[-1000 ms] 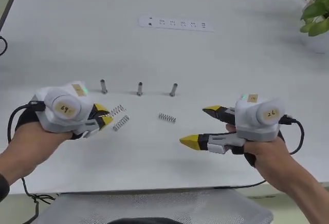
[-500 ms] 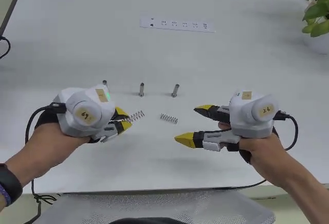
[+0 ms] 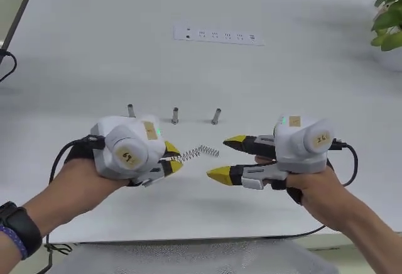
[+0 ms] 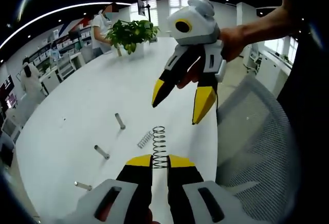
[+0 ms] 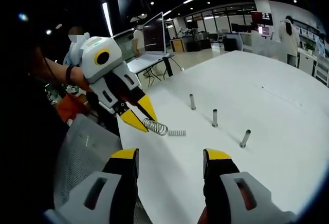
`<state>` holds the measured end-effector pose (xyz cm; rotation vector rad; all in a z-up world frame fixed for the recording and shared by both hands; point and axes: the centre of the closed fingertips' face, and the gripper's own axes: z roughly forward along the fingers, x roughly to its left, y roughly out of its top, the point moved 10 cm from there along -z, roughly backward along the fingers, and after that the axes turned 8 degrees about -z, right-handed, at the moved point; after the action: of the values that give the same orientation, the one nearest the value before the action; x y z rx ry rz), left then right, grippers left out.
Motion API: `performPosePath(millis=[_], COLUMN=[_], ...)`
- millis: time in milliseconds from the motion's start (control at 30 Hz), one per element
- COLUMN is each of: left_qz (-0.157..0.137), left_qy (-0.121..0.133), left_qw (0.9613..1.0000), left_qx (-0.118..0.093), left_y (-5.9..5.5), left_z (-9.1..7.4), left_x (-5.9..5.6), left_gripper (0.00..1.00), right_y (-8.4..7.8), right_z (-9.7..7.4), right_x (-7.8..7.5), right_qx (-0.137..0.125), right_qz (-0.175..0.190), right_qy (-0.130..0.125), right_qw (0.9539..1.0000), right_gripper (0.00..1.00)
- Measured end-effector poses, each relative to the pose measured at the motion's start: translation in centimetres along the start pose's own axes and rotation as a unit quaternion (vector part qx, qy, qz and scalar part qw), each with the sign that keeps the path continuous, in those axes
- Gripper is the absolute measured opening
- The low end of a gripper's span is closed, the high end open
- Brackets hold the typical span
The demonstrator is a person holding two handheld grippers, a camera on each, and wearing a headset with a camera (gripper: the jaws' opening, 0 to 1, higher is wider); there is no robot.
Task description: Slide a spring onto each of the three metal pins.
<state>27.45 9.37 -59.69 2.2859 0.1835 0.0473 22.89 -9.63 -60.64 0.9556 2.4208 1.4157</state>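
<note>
Three short metal pins (image 3: 175, 115) stand upright in a row on the white table (image 3: 94, 54); the left gripper view has them at its left (image 4: 101, 152), the right gripper view at its centre (image 5: 215, 117). My left gripper (image 3: 173, 159) is shut on one end of a spring (image 3: 198, 153), held above the table in front of the pins; its free end points at my right gripper (image 3: 225, 158). The right gripper is open, its yellow tips just right of that end and apart from it. Another spring (image 4: 145, 139) lies on the table below.
A white power strip (image 3: 217, 35) lies at the back of the table. A potted plant (image 3: 384, 10) stands at the far right corner. A mesh chair back (image 3: 188, 258) sits under the table's front edge. People stand in the office behind.
My left gripper has lifted one spring off the table and carried it right, toward the right gripper. The right gripper has come a little left and stays open.
</note>
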Motion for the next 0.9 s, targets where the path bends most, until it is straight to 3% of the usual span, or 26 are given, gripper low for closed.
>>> performPosePath(millis=[567,900], left_qz=[0.038,0.066], left_qy=[-0.037,-0.048], left_qw=[0.9985,0.9967], left_qx=[-0.013,-0.001], left_y=[1.6,1.6], left_z=[0.3,0.5], left_x=[-1.9,-2.1], left_gripper=[0.02,0.02], right_y=[0.3,0.4], right_z=[0.5,0.2], right_x=[1.4,1.6], right_qx=[-0.032,-0.042], right_qz=[-0.006,0.001], right_qy=[0.066,0.08], right_qw=[0.9973,0.9959], right_gripper=[0.2,0.11])
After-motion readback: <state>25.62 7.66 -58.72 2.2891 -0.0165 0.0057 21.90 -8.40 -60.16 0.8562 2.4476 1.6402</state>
